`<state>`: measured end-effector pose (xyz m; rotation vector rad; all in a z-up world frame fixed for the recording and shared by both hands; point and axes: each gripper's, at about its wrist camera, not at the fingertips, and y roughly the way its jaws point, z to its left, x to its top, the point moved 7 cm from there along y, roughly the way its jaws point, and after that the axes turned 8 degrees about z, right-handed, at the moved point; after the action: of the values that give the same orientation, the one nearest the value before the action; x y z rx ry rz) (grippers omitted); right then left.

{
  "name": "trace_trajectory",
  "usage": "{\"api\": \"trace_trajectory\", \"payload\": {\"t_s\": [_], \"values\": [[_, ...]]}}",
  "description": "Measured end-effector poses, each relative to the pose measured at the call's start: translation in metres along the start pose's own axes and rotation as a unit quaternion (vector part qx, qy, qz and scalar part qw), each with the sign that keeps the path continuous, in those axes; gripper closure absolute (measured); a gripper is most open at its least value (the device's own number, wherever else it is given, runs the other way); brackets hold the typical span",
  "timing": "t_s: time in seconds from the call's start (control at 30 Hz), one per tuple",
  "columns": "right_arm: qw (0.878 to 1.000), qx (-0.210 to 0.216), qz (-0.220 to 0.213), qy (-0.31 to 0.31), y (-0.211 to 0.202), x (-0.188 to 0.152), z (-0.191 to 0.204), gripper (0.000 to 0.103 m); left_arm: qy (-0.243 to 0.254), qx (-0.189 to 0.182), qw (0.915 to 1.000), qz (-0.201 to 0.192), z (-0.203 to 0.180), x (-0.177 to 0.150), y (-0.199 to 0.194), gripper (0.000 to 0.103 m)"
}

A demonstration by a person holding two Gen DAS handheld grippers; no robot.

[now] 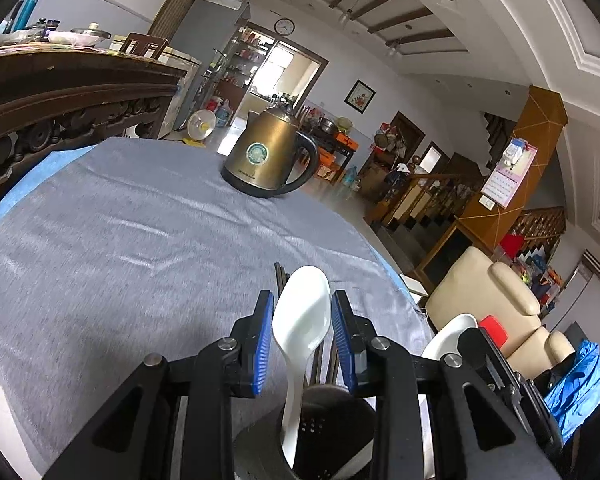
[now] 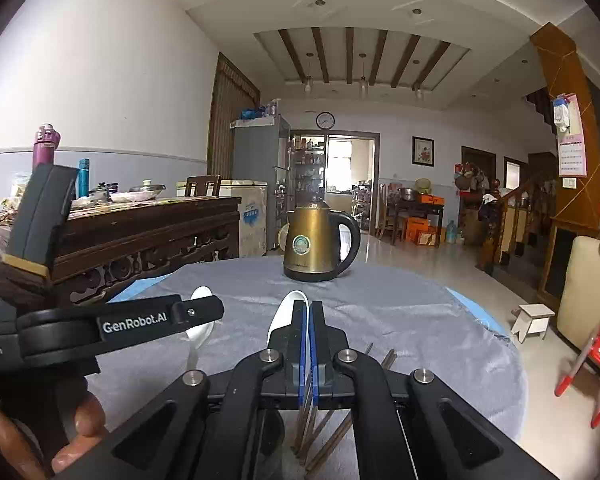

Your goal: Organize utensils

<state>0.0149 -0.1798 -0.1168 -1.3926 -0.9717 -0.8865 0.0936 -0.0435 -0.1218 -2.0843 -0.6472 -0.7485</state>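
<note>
In the left wrist view a white ceramic spoon (image 1: 300,320) stands with its handle down in a dark perforated utensil holder (image 1: 320,432), beside several brown chopsticks (image 1: 328,360). My left gripper (image 1: 302,334) is open, its blue pads on either side of the spoon's bowl without clearly touching it. In the right wrist view my right gripper (image 2: 309,320) is shut on a second white spoon (image 2: 286,312), whose bowl sticks up past the pads. Chopsticks (image 2: 324,436) fan out below it. The first spoon (image 2: 199,330) shows behind the left gripper's body.
A round table with a grey cloth (image 1: 120,240) holds a brass electric kettle (image 1: 270,156) at its far side. A dark carved sideboard (image 2: 140,236) stands to the left. A cream armchair (image 1: 496,296) and red chair (image 2: 596,360) stand to the right.
</note>
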Motion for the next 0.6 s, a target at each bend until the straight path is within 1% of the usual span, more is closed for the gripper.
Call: {"api": "trace_trajectory", "payload": {"t_s": [0.27, 0.33, 0.4, 0.43, 0.47, 0.5, 0.53, 0.6], "values": [[1.0, 0.024, 0.01, 0.011, -0.017, -0.004, 0.001, 0.1, 0.013, -0.004, 0.9999, 0.011, -0.007, -0.009, -0.023, 0.072], [0.999, 0.036, 0.015, 0.017, -0.021, -0.004, 0.001, 0.1, 0.014, -0.012, 0.9996, 0.021, -0.009, -0.011, -0.029, 0.063], [0.999, 0.041, 0.014, 0.028, -0.025, -0.003, -0.002, 0.098, 0.015, -0.012, 0.9997, 0.013, -0.008, -0.01, -0.039, 0.06], [0.998, 0.043, 0.015, 0.034, -0.027, -0.003, -0.004, 0.097, 0.016, -0.01, 0.9998, 0.01, -0.008, -0.01, -0.041, 0.055], [0.998, 0.043, 0.015, 0.039, -0.027, -0.002, -0.006, 0.092, 0.016, -0.006, 0.9998, 0.007, -0.006, -0.009, -0.044, 0.052], [0.998, 0.039, 0.014, 0.048, -0.028, -0.001, -0.011, 0.085, 0.014, -0.005, 0.9999, 0.004, -0.005, -0.007, -0.046, 0.05], [0.998, 0.035, 0.013, 0.057, -0.028, 0.0, -0.016, 0.081, 0.011, -0.005, 0.9999, 0.001, -0.003, -0.005, -0.047, 0.05], [0.996, 0.032, 0.016, 0.084, -0.026, 0.001, -0.029, 0.07, 0.006, 0.0, 1.0, 0.001, 0.002, -0.002, -0.047, 0.05]]}}
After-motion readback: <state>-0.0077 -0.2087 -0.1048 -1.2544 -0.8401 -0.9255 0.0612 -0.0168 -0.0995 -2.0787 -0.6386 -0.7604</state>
